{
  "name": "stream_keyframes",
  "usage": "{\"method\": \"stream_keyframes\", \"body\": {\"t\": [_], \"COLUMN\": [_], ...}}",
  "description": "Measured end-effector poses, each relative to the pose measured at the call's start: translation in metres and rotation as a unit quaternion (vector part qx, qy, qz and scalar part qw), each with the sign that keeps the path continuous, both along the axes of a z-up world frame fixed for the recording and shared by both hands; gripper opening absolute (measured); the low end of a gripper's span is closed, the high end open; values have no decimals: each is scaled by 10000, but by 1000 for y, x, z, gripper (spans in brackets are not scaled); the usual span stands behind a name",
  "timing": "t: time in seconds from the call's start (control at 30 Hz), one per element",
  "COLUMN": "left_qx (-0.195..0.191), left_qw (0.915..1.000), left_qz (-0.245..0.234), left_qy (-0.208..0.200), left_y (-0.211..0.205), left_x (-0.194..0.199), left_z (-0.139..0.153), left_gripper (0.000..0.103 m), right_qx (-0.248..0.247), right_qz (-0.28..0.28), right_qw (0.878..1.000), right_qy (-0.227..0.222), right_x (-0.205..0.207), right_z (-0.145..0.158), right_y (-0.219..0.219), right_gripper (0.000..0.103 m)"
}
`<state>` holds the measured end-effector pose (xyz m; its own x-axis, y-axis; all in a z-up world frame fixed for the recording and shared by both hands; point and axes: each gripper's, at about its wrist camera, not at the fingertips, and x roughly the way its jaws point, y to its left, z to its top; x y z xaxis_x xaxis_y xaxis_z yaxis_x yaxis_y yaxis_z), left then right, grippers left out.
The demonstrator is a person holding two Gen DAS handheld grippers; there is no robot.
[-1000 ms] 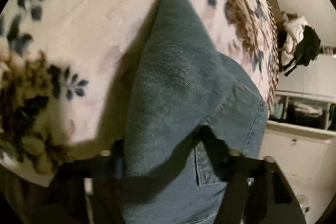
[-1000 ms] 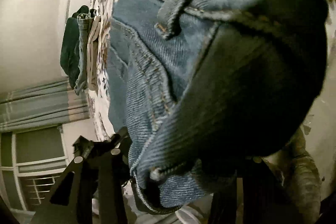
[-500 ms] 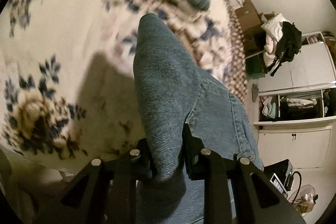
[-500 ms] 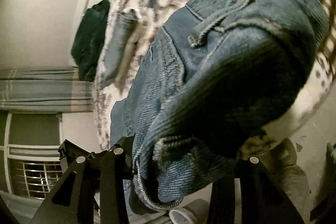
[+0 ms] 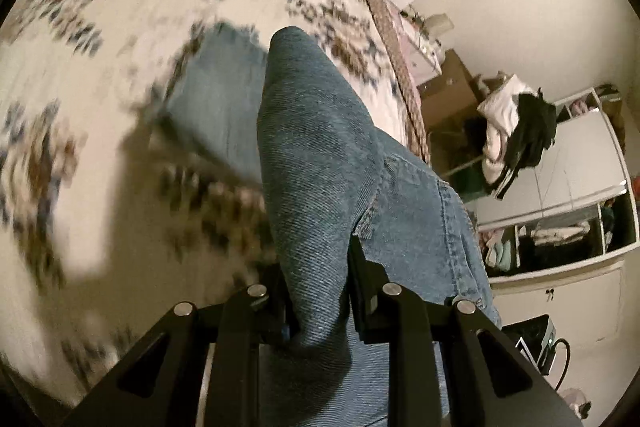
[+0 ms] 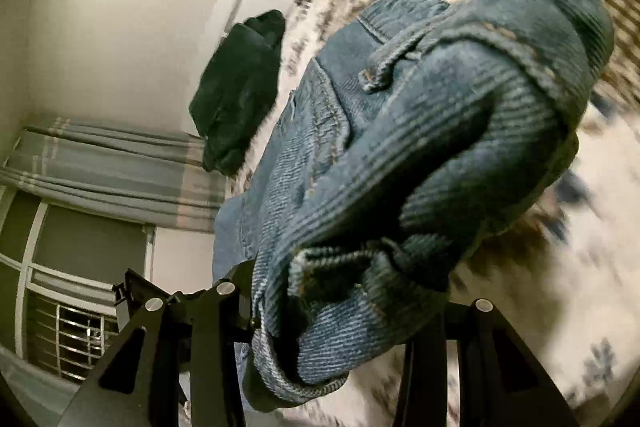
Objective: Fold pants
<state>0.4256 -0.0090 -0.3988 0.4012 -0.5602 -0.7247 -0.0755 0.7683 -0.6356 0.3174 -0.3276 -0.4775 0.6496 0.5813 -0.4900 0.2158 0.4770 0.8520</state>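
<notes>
Most of both views is taken up by the bed (image 5: 120,75), spread with a white floral cover, and above it hang the jeans (image 5: 320,155), lifted clear of the bedding with a dark shadow thrown on the cover beneath. A second piece of blue denim (image 5: 216,95) lies flat on the cover behind the raised fold; whether it belongs to the same pair is hard to tell through the blur. A dark green garment (image 6: 240,87) sits at the far edge of the bed near the wall.

The left gripper (image 5: 320,287) is held above the bed, angled down toward the cover, and is clenched on a fold of plain denim that stands up in a peak between its jaws. The right gripper (image 6: 332,303) is tilted steeply, taking in wall, curtain (image 6: 100,163) and window, and grips the bunched waistband, with a belt loop (image 6: 384,67) showing on the heap above it. Its right finger is buried under the cloth, so only the left one is plainly seen. An open wardrobe (image 5: 560,227) stands off to the side. Much of the floral pattern is smeared.
</notes>
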Motion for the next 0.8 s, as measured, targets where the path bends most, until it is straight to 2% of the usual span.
{"method": "stream_keyframes", "body": {"t": [0.17, 0.23, 0.4, 0.57, 0.67, 0.77, 0.8], "left_qx": [78, 164, 397, 466, 366, 524, 680], "left_qw": [9998, 9995, 9980, 9957, 9958, 9946, 9934], "left_qz": [-142, -250, -490, -609, -627, -698, -731], "left_qy": [-93, -96, 92, 515, 550, 565, 571], "left_y": [30, 40, 53, 60, 63, 62, 59], "left_x": [103, 147, 208, 219, 213, 211, 210], "left_z": [-17, -35, -87, -143, -147, -138, -133], "left_gripper": [19, 19, 19, 20, 21, 24, 27], "right_qx": [-76, -89, -59, -370, -379, -297, -398], "right_qz": [-68, -103, -163, -2, 85, 170, 228], "right_qw": [9998, 9997, 9998, 9984, 9979, 9969, 9956], "right_qy": [-152, -178, 17, 424, 510, 707, 820], "right_x": [92, 130, 192, 198, 189, 188, 183], "right_z": [-16, -31, -91, -142, -153, -152, -151], "right_y": [24, 36, 63, 75, 74, 66, 62], "right_gripper": [43, 43, 43, 44, 48, 55, 60]}}
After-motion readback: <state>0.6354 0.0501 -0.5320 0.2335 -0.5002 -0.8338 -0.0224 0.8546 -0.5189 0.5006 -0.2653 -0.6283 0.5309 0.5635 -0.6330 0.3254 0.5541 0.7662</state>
